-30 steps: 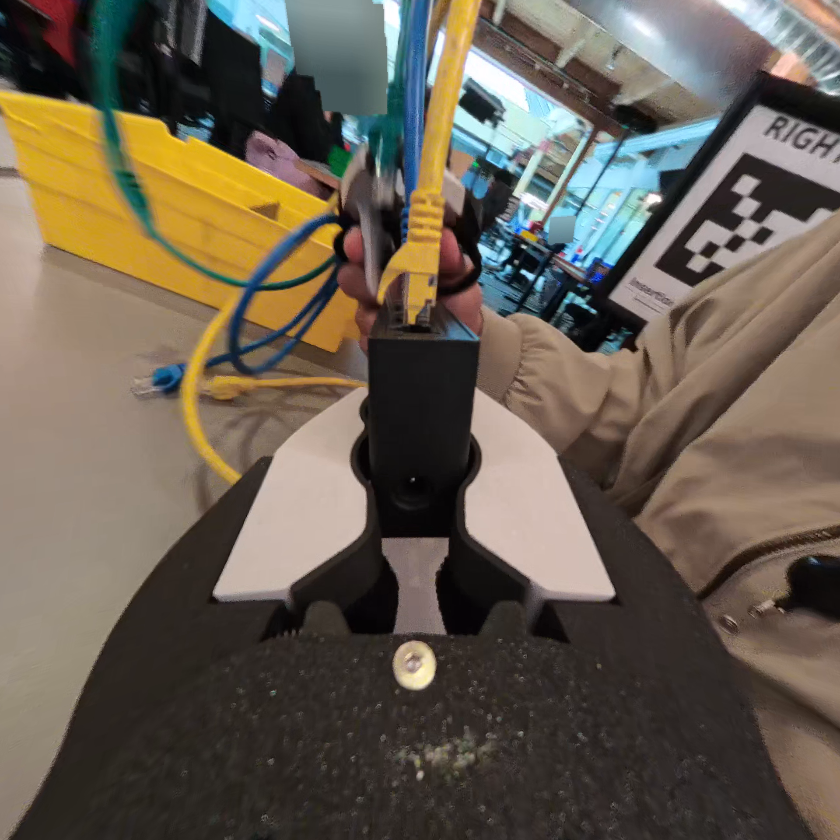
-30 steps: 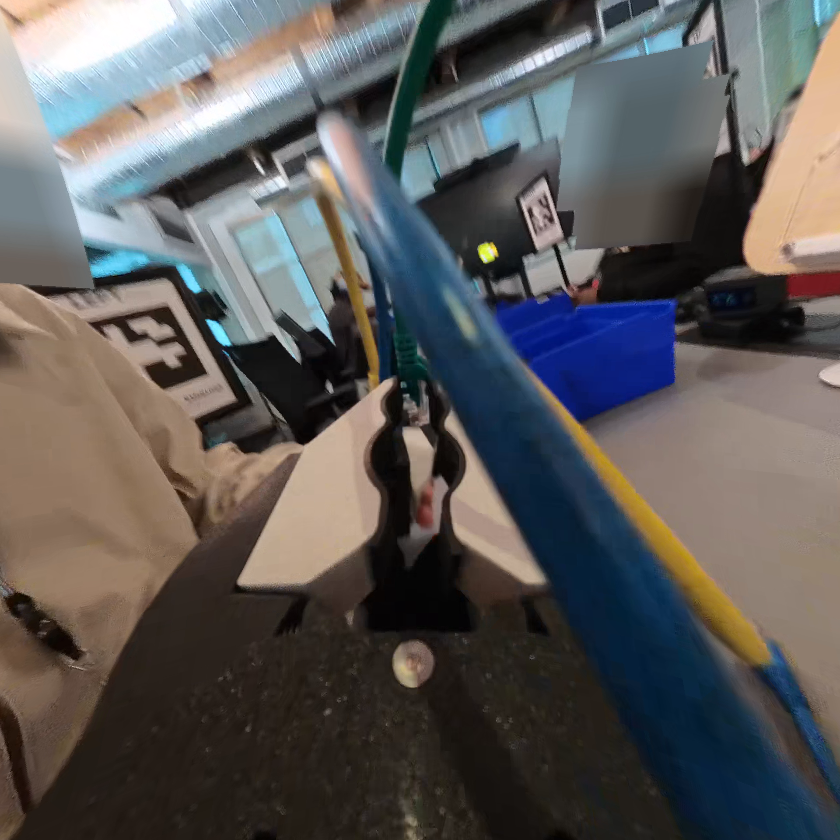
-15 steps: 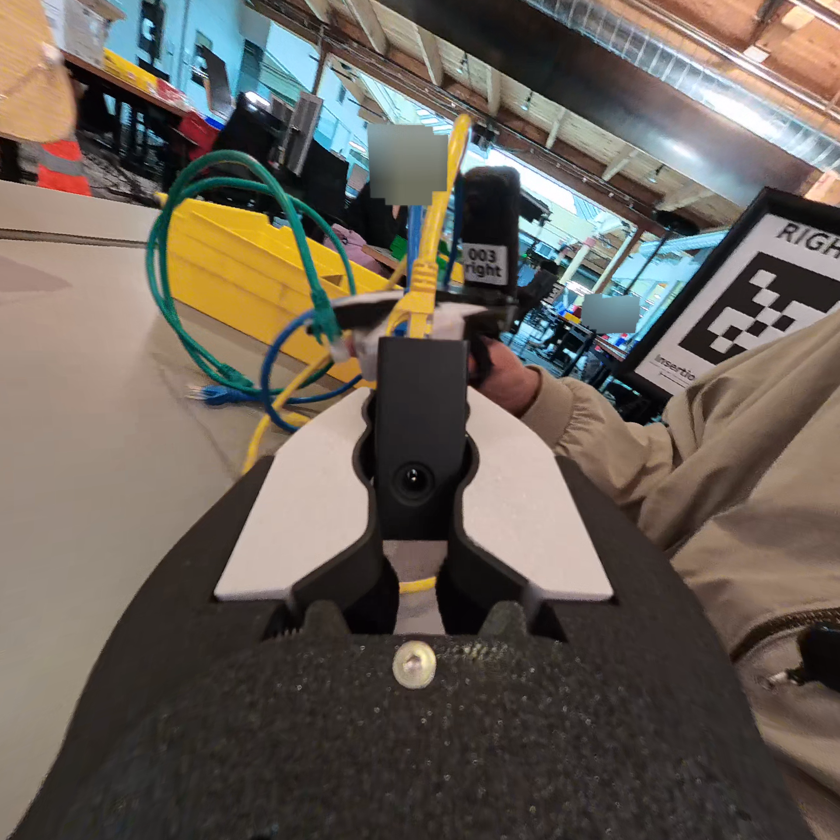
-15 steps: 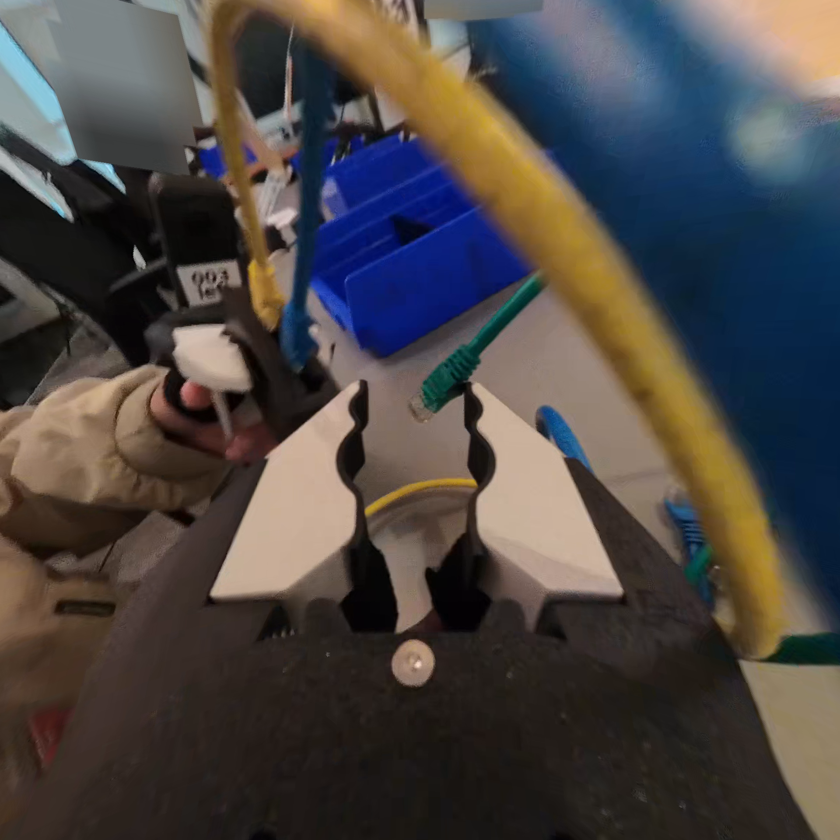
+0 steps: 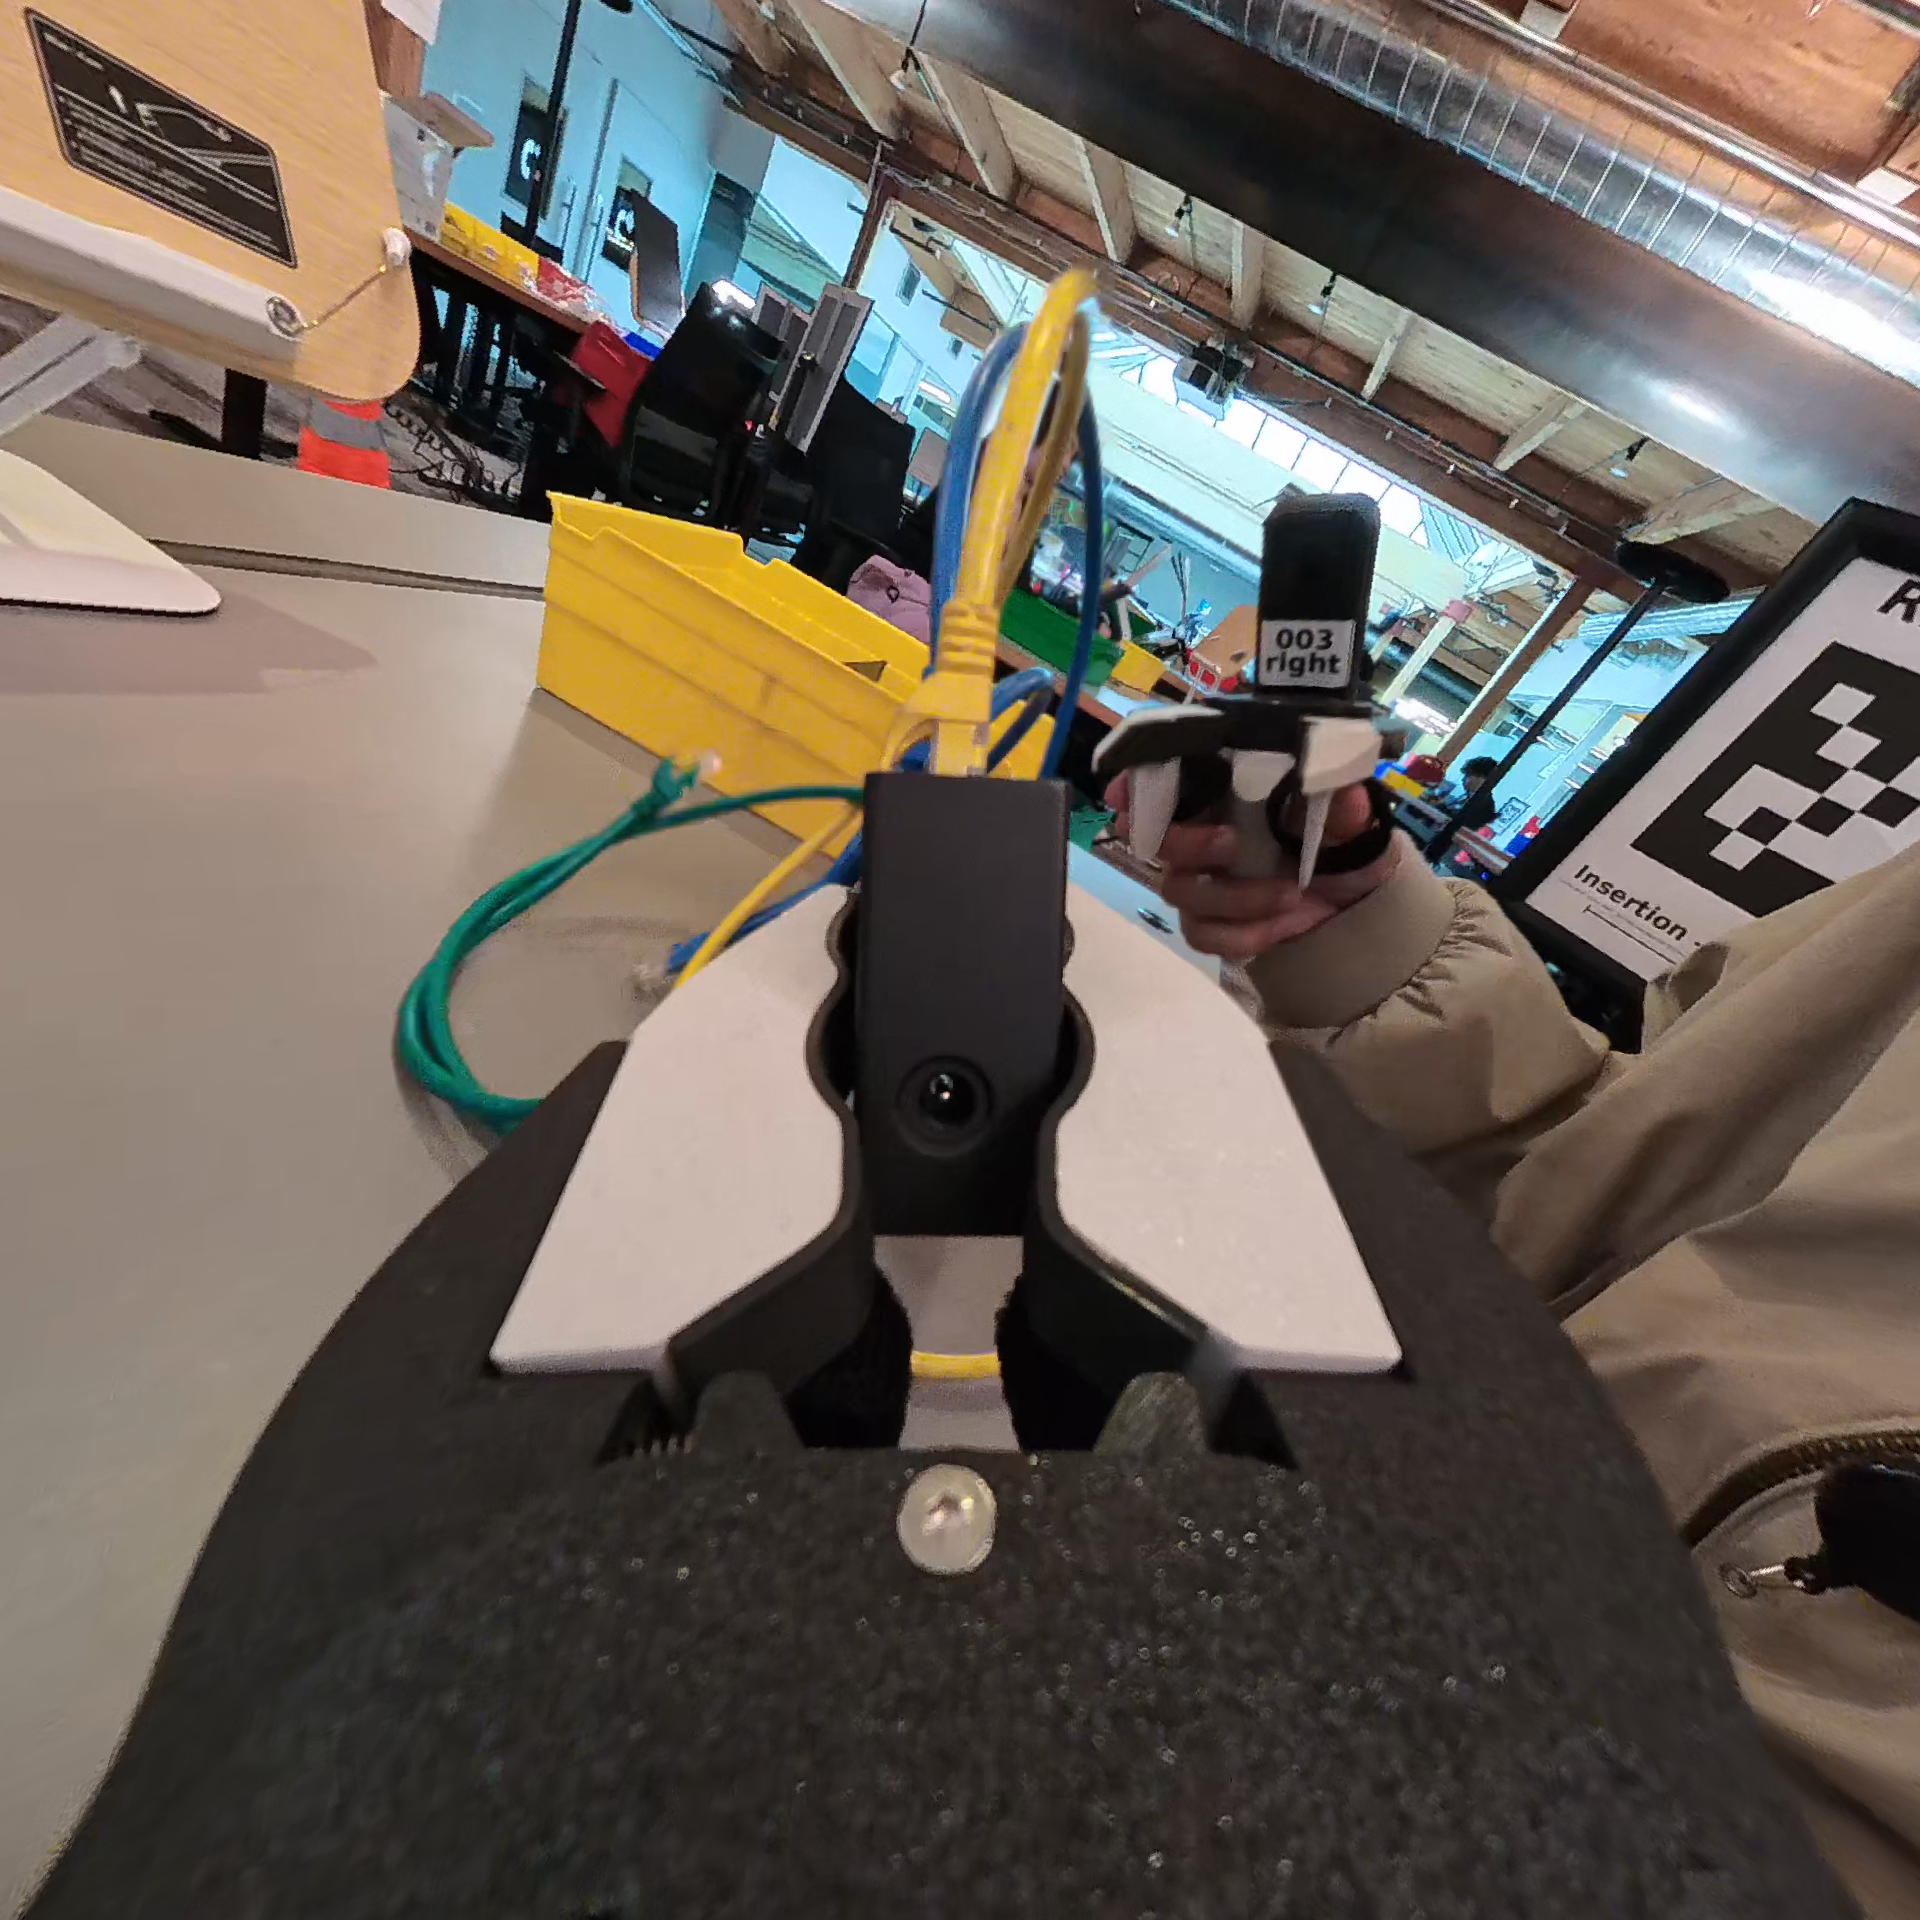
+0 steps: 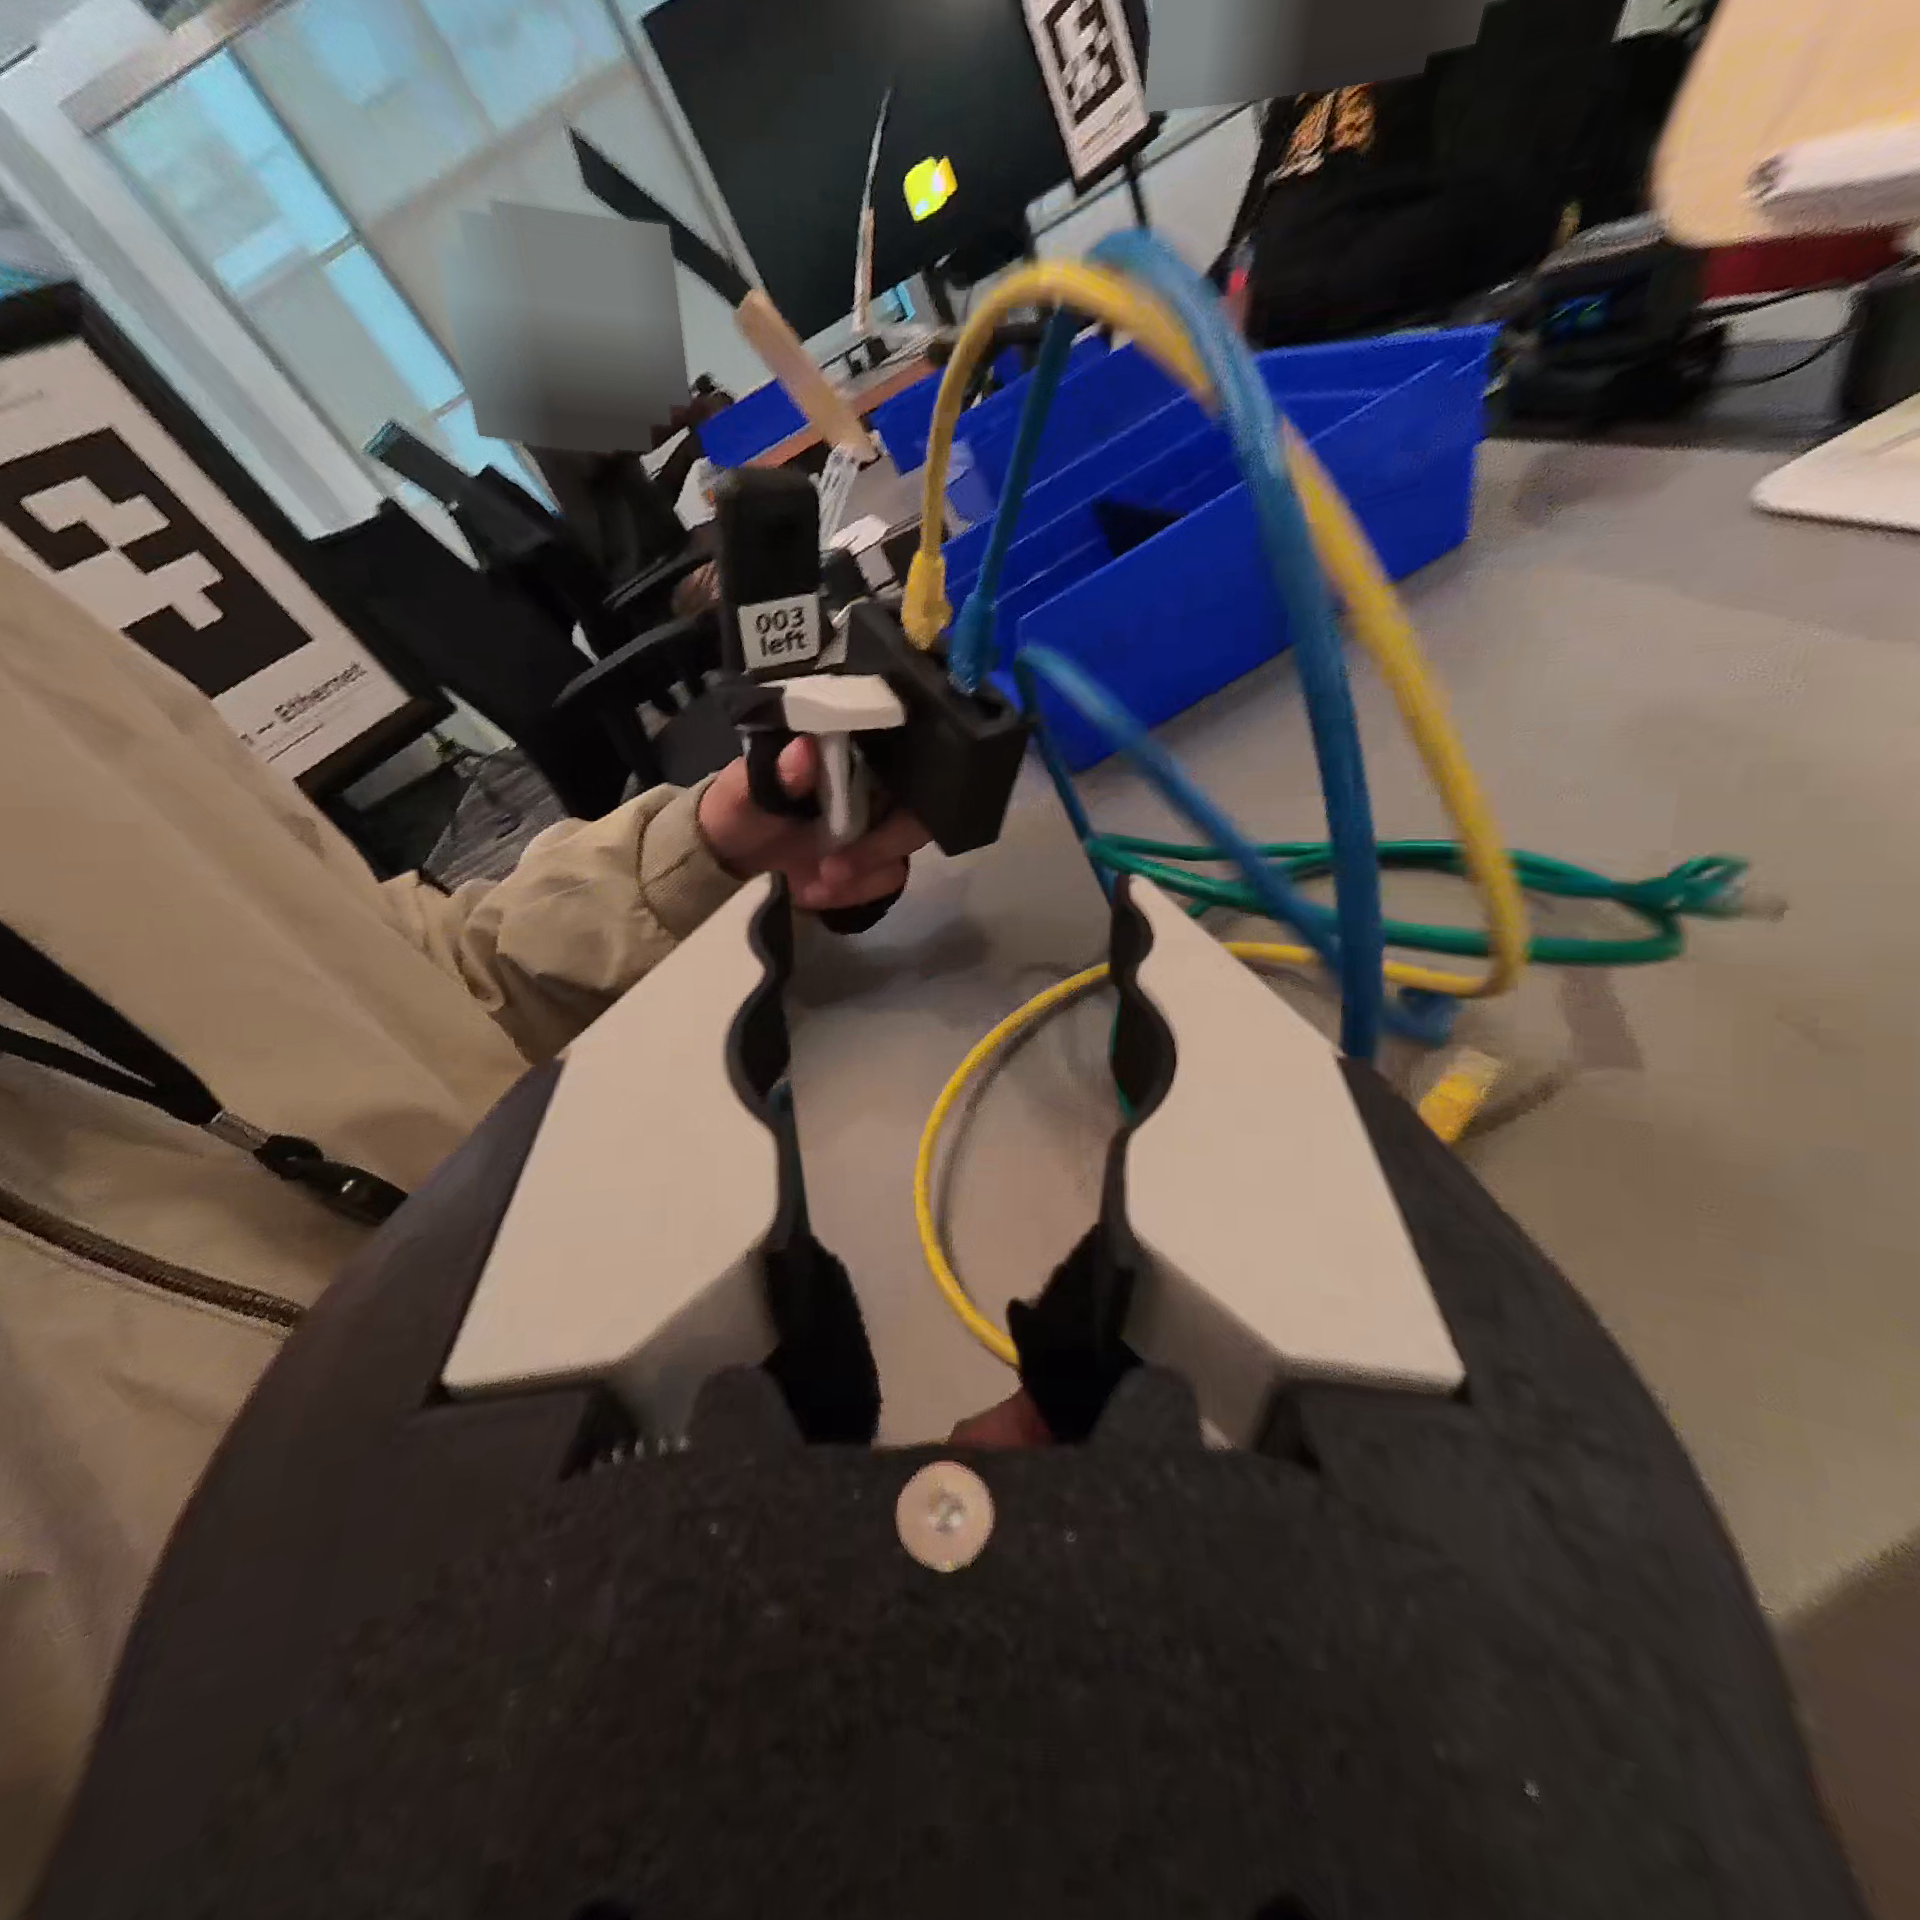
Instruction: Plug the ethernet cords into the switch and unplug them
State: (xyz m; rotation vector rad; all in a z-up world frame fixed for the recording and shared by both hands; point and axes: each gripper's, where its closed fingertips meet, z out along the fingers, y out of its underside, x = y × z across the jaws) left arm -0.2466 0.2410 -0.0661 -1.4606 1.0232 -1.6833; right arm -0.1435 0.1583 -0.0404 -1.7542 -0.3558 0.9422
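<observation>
My left gripper point(image 5: 961, 904) is shut on the black switch point(image 5: 961, 987) and holds it above the table. A yellow cord point(image 5: 961, 707) and a blue cord point(image 5: 1081, 582) are plugged into its top and arch upward. The green cord point(image 5: 488, 935) lies on the table with its plug point(image 5: 681, 774) free. My right gripper point(image 6: 951, 914) is open and empty, with grey table showing between its fingers. It shows to the right of the switch in the left wrist view point(image 5: 1236, 821). The right wrist view shows the left gripper point(image 6: 862, 748) holding the switch point(image 6: 956, 758), and the green cord point(image 6: 1455, 904).
A yellow bin point(image 5: 707, 665) stands behind the switch and a blue bin point(image 6: 1247, 561) at the far side. A framed marker sign point(image 5: 1766, 769) stands on the right. A loose yellow plug point(image 6: 1460, 1101) lies on the table. A beige sleeve point(image 5: 1558, 1091) crosses the right side.
My right gripper opened, let go of the green plug and drew back from the switch. The green cord dropped to the table. The left gripper lowered and tilted with the switch.
</observation>
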